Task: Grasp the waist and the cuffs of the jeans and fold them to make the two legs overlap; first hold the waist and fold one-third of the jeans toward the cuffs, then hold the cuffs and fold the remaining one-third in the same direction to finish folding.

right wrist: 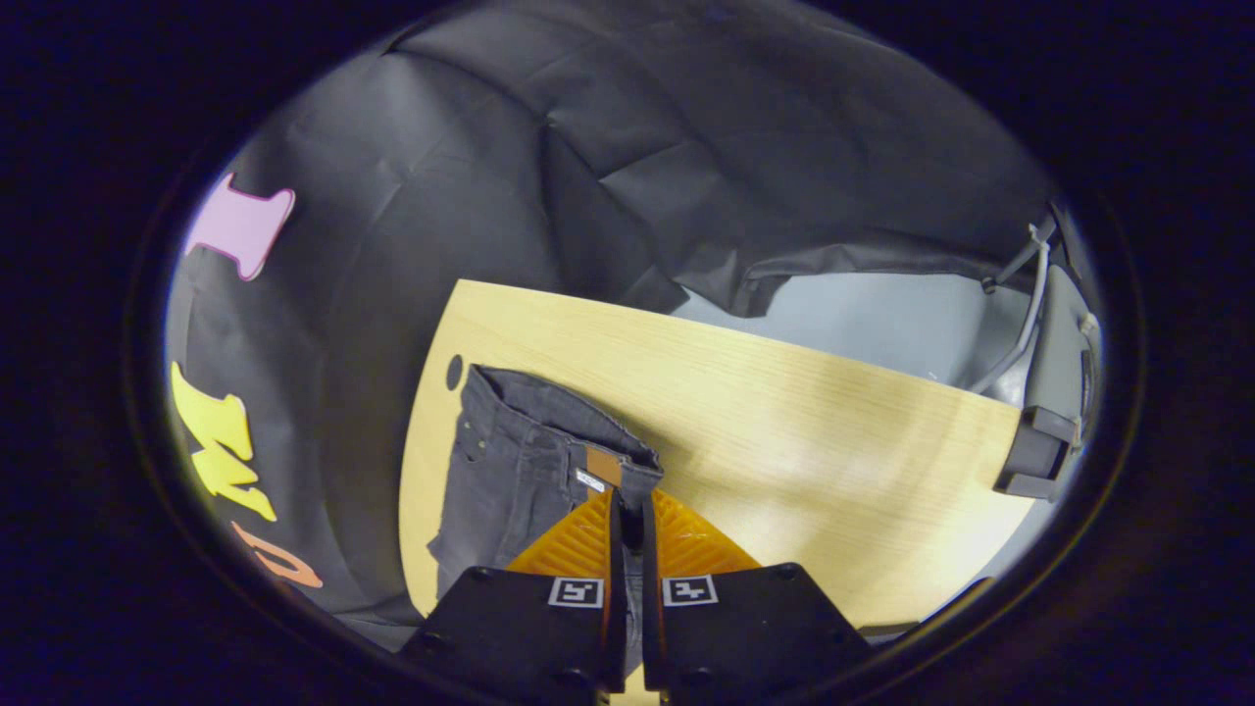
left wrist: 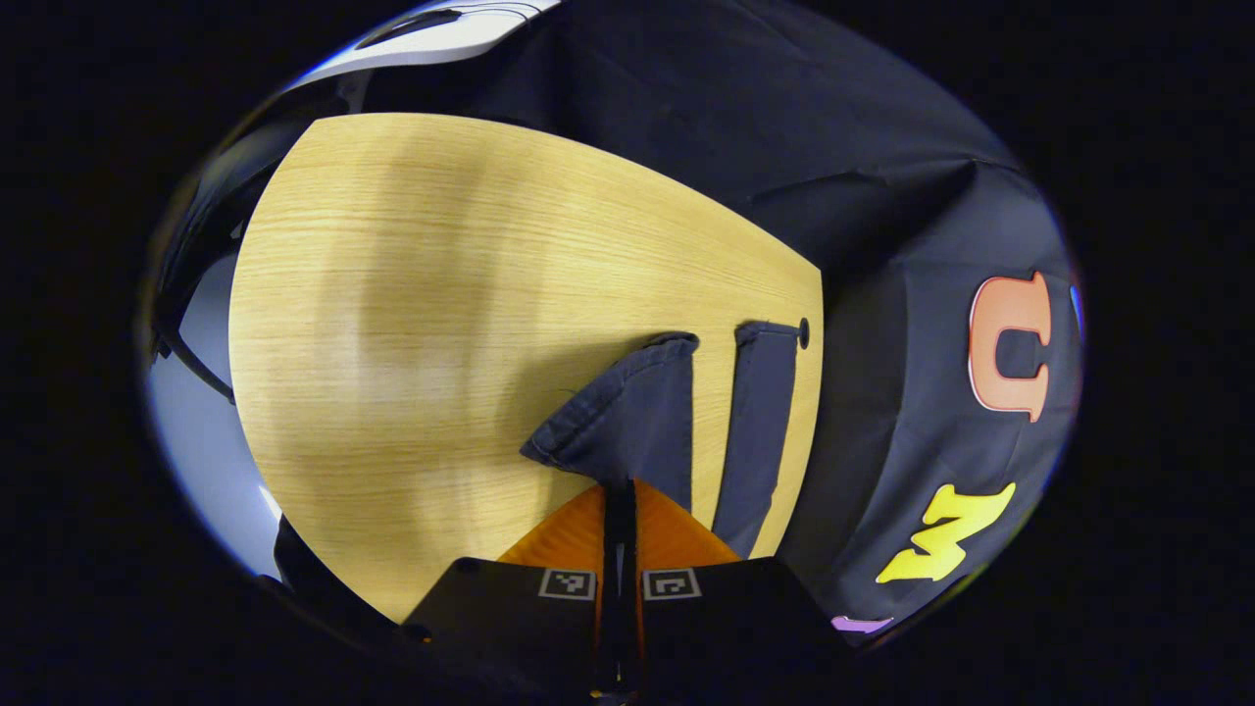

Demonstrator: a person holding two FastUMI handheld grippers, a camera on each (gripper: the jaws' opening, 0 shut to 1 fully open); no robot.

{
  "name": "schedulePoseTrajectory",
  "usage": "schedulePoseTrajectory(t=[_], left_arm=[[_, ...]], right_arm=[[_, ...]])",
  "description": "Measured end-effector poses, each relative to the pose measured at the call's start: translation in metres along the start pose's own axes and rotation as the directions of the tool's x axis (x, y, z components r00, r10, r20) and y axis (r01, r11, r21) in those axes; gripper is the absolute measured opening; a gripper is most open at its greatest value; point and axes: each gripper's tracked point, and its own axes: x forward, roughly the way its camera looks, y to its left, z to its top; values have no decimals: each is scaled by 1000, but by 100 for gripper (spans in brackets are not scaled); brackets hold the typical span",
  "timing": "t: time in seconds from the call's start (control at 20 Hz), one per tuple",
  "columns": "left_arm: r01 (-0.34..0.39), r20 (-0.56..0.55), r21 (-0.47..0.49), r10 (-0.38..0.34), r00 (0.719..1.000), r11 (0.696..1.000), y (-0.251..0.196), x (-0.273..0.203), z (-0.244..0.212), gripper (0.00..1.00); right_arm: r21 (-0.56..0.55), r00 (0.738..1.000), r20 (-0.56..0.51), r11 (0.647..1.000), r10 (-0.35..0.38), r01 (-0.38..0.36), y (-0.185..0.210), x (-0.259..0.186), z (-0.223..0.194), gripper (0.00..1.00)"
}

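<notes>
**Inspector:** Report on the garment.

**Assistant:** The jeans (right wrist: pixel 529 461) are dark charcoal denim and lie on a pale wood-grain table (right wrist: pixel 784 431), close to its edge by the black cloth wall (right wrist: pixel 686 147). In the right gripper view the waist end faces the camera: a thick stitched waistband with small rivets, a tan leather-like patch (right wrist: pixel 604 465) and a small white tag beside it. In the left gripper view the two legs run away from the camera as narrow strips with a bare stripe of table between them. One cuff (left wrist: pixel 677 343) is lifted and rumpled; the other leg (left wrist: pixel 760 422) lies flat, its hem near a small dark round hole (left wrist: pixel 804 332) in the tabletop.

**Inspector:** Left gripper?

**Assistant:** The left gripper (left wrist: pixel 620 490) has its two ribbed fingers drawn together on the dark cloth of the nearer leg. Only a thin dark seam stands between them, and the fabric rises from the tips.

**Inspector:** Right gripper?

**Assistant:** The right gripper (right wrist: pixel 627 505) is closed likewise on the waistband, just below the patch, with a fold of denim pinched in the narrow slit between its ridged fingers.

**Inspector:** Surface condition?

**Assistant:** The table has a fine straight grain, a matte sheen and a rounded outline. The wall cloth is creased.
</notes>
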Motion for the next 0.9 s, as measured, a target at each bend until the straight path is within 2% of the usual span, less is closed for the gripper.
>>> schedulePoseTrajectory(t=[0.05, 0.1, 0.15, 0.2, 0.25, 0.3, 0.45, 0.6, 0.9], left_arm=[[9, -5, -4, -9, 1000, 1000, -7, -5, 0, 4], [15, -10, -8, -15, 1000, 1000, -14, -10, 1, 4], [20, -17, -16, -20, 1000, 1000, -21, -13, 0, 4], [27, -24, -22, -28, 999, 999, -30, -15, 2, 4], [31, -32, -23, -32, 999, 999, -40, -16, 4, 4], [32, -36, -23, -33, 999, 999, -50, -16, 5, 4], [48, -71, -61, -52, 996, 997, -81, -13, 15, 4], [45, -98, -13, -46, 994, 999, -111, -2, 22, 4], [2, -160, 108, 15, 987, 994, -169, 44, 27, 4]], right_arm=[[1, 1000, -4, 1000, 14, -14, 5, -8, -1, 7], [2, 999, -7, 999, 33, -33, 13, -14, -1, 3], [-3, 999, -11, 999, 47, -47, 21, -21, -2, 7], [-12, 998, -13, 998, 63, -63, 30, -28, 0, 7], [-28, 997, -15, 997, 75, -76, 38, -34, 1, 3], [-45, 996, -18, 995, 92, -93, 48, -40, 4, 7], [-86, 991, -30, 987, 132, -135, 83, -53, 12, 7], [-116, 988, -44, 982, 147, -151, 109, -51, 21, 7], [-126, 987, -75, 981, 139, -148, 150, -22, 34, 7]])
